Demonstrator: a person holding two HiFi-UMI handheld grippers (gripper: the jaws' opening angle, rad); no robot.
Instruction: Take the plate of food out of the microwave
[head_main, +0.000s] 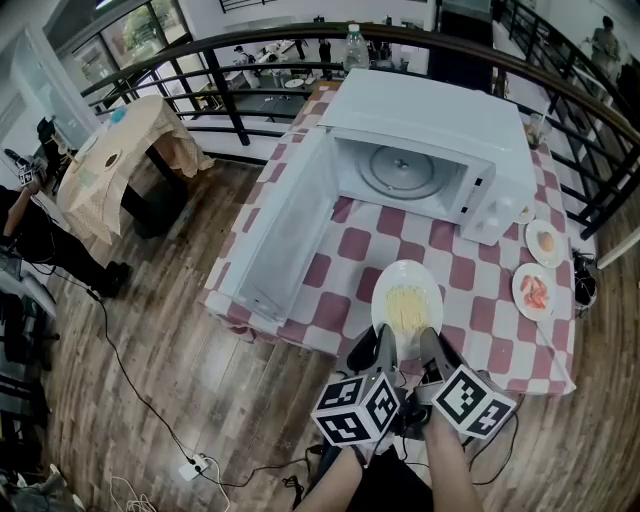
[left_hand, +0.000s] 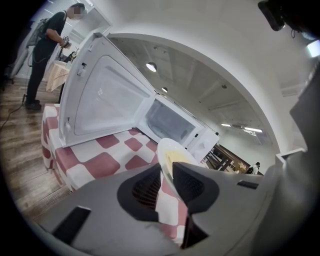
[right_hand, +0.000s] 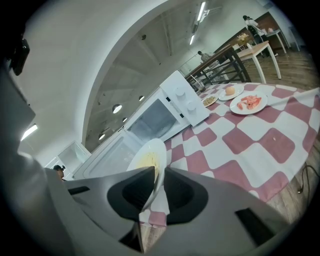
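A white plate of yellow noodles (head_main: 407, 306) is out in front of the white microwave (head_main: 420, 120), over the red-and-white checked tablecloth (head_main: 340, 245) near its front edge. The microwave door (head_main: 285, 225) is swung wide to the left, and the glass turntable (head_main: 405, 172) inside is bare. My left gripper (head_main: 386, 347) is shut on the plate's near rim, and my right gripper (head_main: 431, 347) is shut on the same rim just beside it. In the left gripper view the plate (left_hand: 170, 150) stands edge-on between the jaws of that gripper (left_hand: 167, 184). The right gripper view shows the plate (right_hand: 148, 159) likewise pinched by the right gripper (right_hand: 157, 184).
Two small plates of food (head_main: 545, 242) (head_main: 535, 291) lie at the table's right end, next to the microwave's right side. A water bottle (head_main: 354, 46) stands behind the microwave. A black railing (head_main: 230, 95) runs behind. A cloth-covered table (head_main: 110, 160) and a person (head_main: 30, 225) are at left.
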